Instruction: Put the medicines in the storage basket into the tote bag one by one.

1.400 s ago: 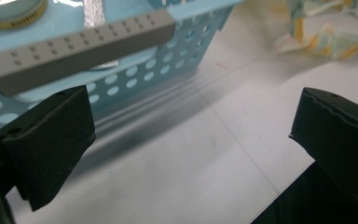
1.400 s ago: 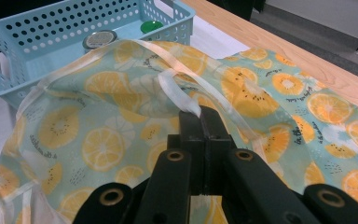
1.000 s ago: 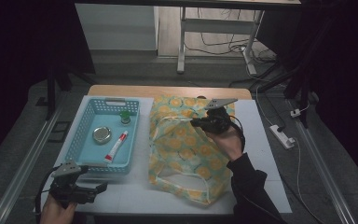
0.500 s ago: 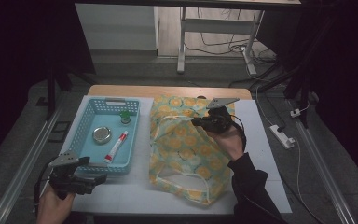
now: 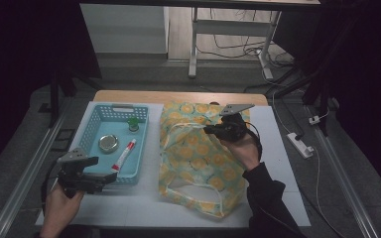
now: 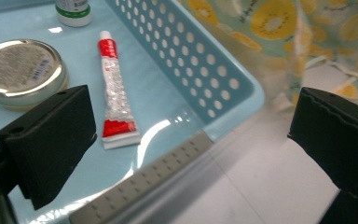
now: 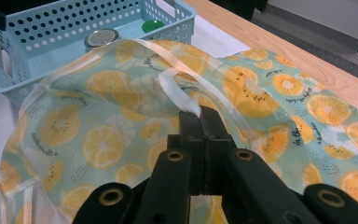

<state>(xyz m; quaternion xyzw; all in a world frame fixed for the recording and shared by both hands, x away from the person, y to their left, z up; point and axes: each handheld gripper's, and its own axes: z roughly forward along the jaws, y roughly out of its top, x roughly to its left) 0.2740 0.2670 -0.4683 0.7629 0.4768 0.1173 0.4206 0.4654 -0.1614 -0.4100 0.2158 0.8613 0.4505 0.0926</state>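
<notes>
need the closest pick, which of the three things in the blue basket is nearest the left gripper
The red-and-white tube, lying flat nearest the left gripper.

basket (image 5: pixel 90 130) wall beside bag (image 5: pixel 198 163), bare table (image 5: pixel 129 206) in front

The room is dim and dark around the table (image 5: pixel 287 148). Light is thrown from above; glare is seen on the basket (image 6: pixel 168 128) floor. Close jaws are blurred.

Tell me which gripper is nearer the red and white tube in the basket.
Left. The left gripper hovers open at the basket's near corner, just short of the tube. The right gripper is across the table, shut on the bag's handle.
</notes>
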